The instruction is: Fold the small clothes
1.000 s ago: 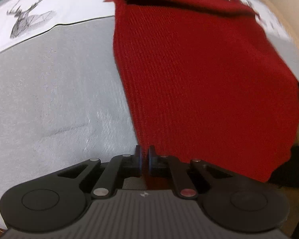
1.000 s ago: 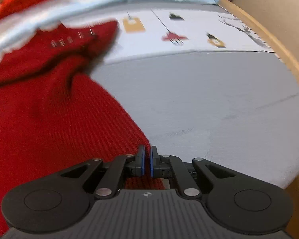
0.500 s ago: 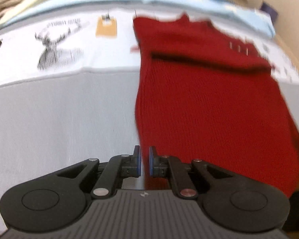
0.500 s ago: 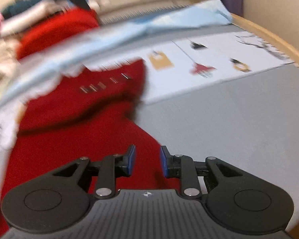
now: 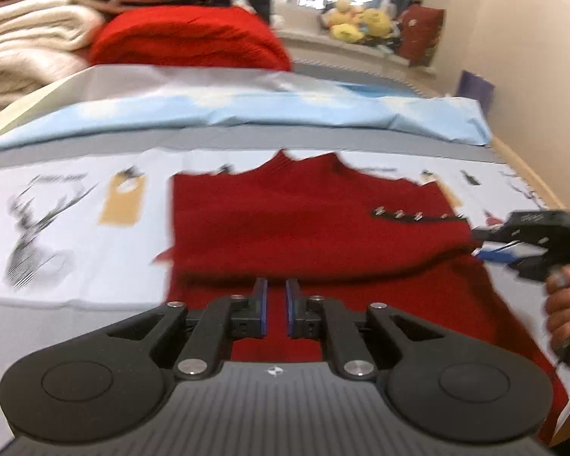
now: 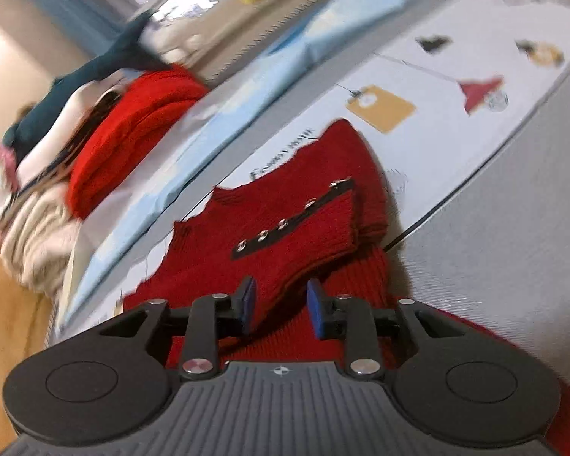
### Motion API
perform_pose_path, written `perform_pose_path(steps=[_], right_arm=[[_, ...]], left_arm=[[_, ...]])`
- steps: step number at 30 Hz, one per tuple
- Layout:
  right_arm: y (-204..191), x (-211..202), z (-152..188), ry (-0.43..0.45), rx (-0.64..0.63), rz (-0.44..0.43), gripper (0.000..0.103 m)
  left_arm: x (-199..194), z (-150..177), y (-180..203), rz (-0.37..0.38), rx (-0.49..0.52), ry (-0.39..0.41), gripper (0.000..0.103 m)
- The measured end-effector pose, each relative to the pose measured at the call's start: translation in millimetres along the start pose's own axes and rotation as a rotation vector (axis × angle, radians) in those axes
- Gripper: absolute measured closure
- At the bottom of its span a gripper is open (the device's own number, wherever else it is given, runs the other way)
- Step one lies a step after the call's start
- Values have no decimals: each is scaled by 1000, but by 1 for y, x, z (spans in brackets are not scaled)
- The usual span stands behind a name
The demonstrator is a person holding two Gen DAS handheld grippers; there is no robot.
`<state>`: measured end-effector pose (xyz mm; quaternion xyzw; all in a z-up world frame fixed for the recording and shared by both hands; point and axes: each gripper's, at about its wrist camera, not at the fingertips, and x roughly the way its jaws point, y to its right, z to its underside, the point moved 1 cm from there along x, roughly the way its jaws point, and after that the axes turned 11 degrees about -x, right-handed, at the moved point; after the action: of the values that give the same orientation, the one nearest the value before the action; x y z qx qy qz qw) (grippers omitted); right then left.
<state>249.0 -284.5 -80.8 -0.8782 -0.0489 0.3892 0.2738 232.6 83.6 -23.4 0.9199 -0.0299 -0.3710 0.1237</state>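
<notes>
On the gray desk point(image 5: 76, 326), a red sweater point(image 5: 315, 228) lies flat with its upper part folded down over the body, a row of metal snaps point(image 6: 285, 224) showing along one shoulder. Above its near edge the left claw point(image 5: 276, 306) hovers with jaws slightly parted and nothing between them, while the right claw point(image 6: 281, 304) stands wide open over the fold's edge, also gripping nothing. Behind the sweater a stack of folded clothes point(image 5: 186, 34) sits beyond a light blue sheet point(image 5: 247, 110).
</notes>
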Motion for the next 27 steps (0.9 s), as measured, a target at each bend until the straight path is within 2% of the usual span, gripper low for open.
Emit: perform_pose_path(steps=[4, 7, 9, 10, 12, 15, 17, 19, 21, 24, 27], right_arm=[[10, 33, -1, -35, 72, 38, 64], [1, 45, -9, -28, 32, 38, 66], [-7, 48, -11, -35, -22, 88, 90], [-9, 47, -12, -23, -21, 88, 95], [-22, 38, -16, 18, -47, 70, 95], [-50, 24, -19, 79, -177, 11, 95], [-56, 23, -18, 70, -211, 2, 95], [-49, 24, -16, 72, -191, -33, 95], [-52, 23, -18, 92, -220, -72, 95], [-61, 21, -20, 100, -235, -198, 96], [-77, 18, -16, 85, -309, -299, 96]], left_arm=[[39, -10, 18, 67, -16, -13, 90], [67, -8, 28, 118, -27, -42, 90], [82, -5, 37, 149, -5, -56, 90], [88, -2, 41, 161, 6, -67, 90], [96, 3, 47, 182, 41, -87, 90], [100, 8, 59, 218, 108, -87, 90], [104, 10, 64, 236, 114, -94, 86], [106, 9, 66, 246, 105, -88, 73], [106, 9, 70, 261, 119, -66, 67], [106, 9, 73, 270, 132, -49, 67], [105, 2, 74, 267, 110, -22, 67]])
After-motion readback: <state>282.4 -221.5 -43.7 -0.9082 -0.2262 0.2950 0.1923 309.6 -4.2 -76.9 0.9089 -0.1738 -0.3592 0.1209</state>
